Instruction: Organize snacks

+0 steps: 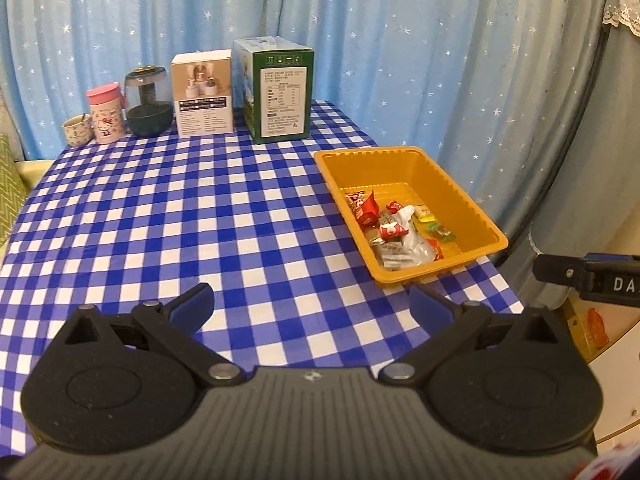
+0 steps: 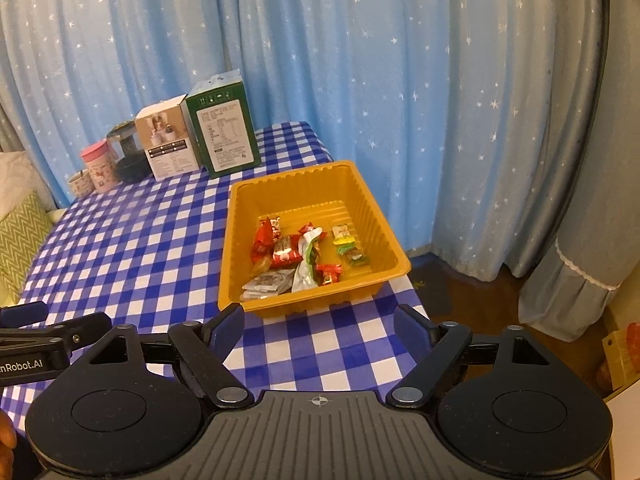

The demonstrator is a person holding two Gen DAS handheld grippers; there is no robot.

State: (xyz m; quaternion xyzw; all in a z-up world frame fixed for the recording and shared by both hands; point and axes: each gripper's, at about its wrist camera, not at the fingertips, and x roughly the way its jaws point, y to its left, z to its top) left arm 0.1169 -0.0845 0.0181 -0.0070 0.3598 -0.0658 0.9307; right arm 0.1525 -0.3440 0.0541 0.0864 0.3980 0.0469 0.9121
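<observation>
The tray (image 2: 316, 200) sat at the right side of the table (image 1: 160, 220), its right rim close to the table's right edge and its near rim a little back from the near edge; the snacks (image 2: 296, 258) lay heaped inside it, toward its near half, with the far half of its floor bare. The left gripper (image 1: 312, 306) hung over the checked cloth with its jaws spread wide and nothing between them; the right gripper (image 2: 318, 326) hung just short of the tray's near rim, jaws likewise released and holding nothing, clear of the tray. The two grippers were side by side, the right one's finger showing at the right border of the left view. Along the far edge stood a row: a cup (image 1: 77, 130), a pink mug (image 1: 106, 114), a dark jar (image 1: 148, 102), a white box (image 1: 203, 96) and a green box (image 1: 280, 92), each close to its neighbour and well apart from the tray. The wide middle and left of the cloth lay open; curtains (image 2: 360, 60) hung behind the far edge and to the right.
</observation>
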